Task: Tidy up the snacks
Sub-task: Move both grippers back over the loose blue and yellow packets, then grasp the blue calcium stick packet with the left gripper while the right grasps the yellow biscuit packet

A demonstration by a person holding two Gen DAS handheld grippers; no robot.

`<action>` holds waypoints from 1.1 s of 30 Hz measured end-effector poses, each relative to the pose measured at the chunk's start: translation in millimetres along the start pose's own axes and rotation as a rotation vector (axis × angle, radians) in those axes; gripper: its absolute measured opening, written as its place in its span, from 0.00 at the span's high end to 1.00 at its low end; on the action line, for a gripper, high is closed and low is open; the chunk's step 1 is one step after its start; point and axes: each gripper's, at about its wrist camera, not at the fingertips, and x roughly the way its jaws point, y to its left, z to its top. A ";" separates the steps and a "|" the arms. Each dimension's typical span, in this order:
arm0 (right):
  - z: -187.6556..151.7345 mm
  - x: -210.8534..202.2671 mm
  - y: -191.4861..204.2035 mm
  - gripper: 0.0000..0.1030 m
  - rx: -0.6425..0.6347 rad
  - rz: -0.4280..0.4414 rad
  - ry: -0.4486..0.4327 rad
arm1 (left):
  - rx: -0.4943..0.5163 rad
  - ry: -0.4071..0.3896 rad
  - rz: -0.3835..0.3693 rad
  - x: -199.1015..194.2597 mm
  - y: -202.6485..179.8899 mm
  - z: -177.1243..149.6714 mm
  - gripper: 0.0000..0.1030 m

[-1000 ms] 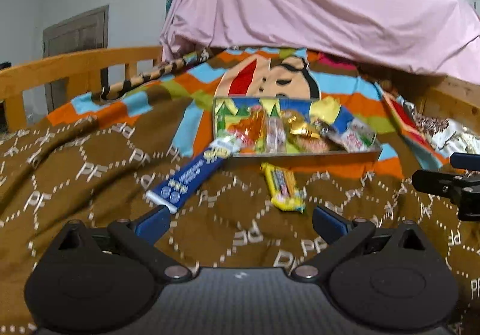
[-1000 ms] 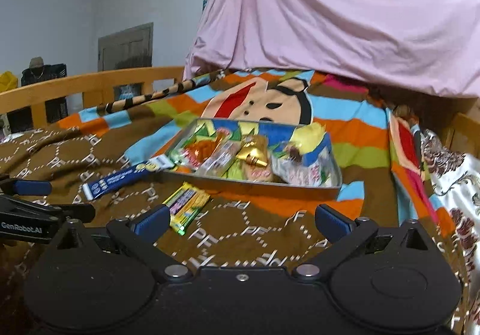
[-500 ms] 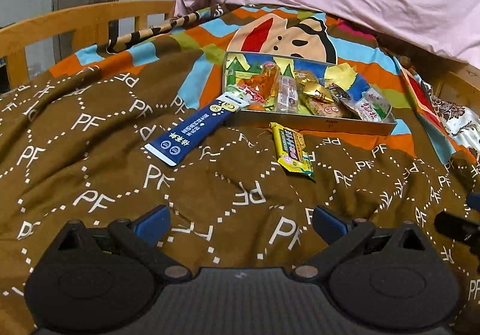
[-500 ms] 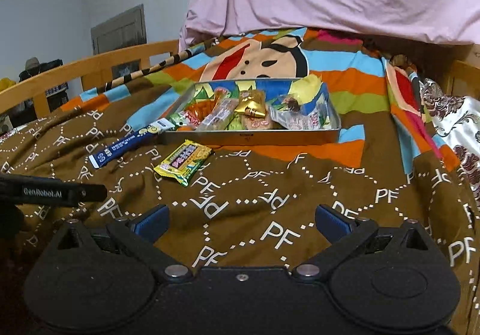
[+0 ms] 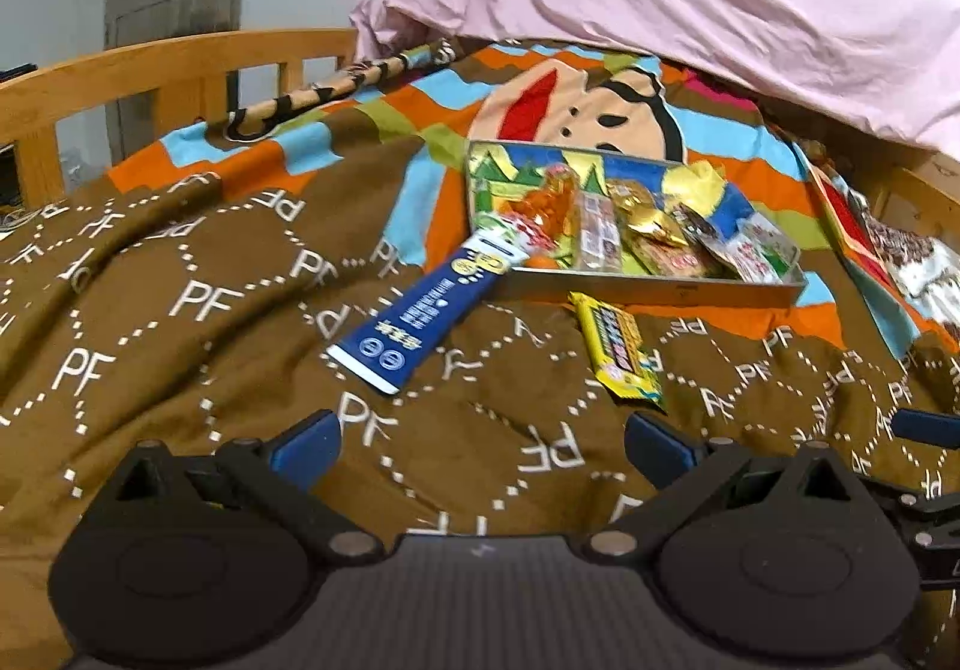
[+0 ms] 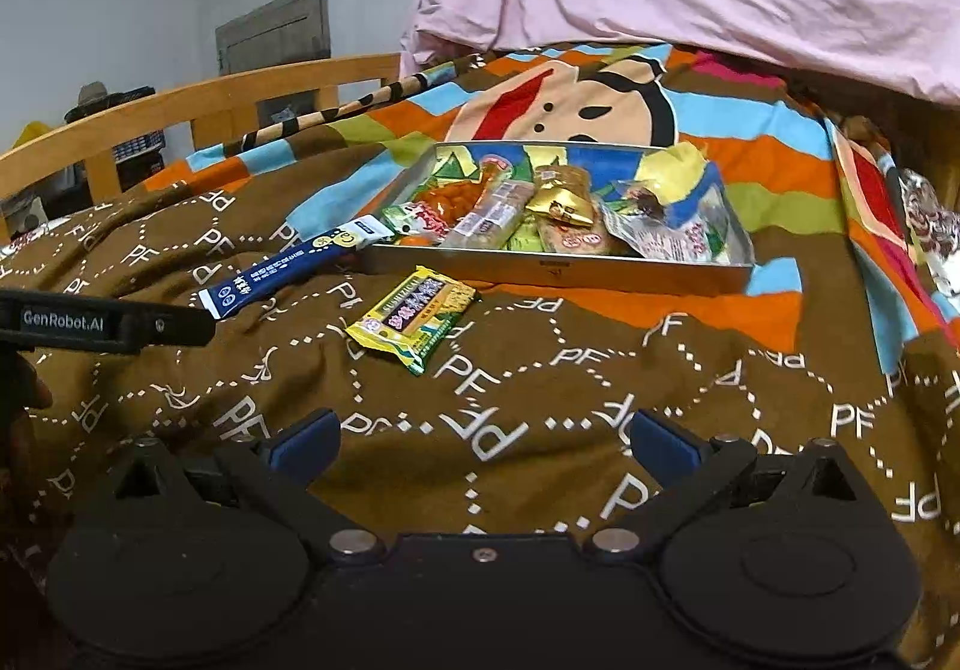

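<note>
Since half a second earlier both grippers had pulled back and levelled off, so the tin tray (image 6: 558, 274) sat a little farther up in both views. The left gripper (image 5: 477, 439) and the right gripper (image 6: 483, 439) hovered low over the brown blanket (image 6: 540, 400), jaws spread wide and holding nothing. Two snacks lay outside the tray: the yellow packet (image 6: 414, 316) just before its near wall, and the blue stick pack (image 5: 420, 313) with one end propped on the tray's left corner. I judged a pickup came next, probably the yellow packet. Open blanket surrounded it; the wooden bed rail (image 5: 150, 70) stood well off to the left.
</note>
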 end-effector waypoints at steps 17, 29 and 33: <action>10.8 28.8 14.6 0.01 -0.013 0.023 0.021 | 0.009 -0.007 0.011 18.7 34.5 19.1 0.00; 39.7 86.4 29.9 0.01 -0.003 0.085 0.039 | 0.131 0.099 -0.105 89.1 37.1 61.9 0.00; 45.6 110.7 31.9 0.01 0.012 0.124 0.073 | 0.129 0.134 -0.136 111.9 40.8 69.8 0.00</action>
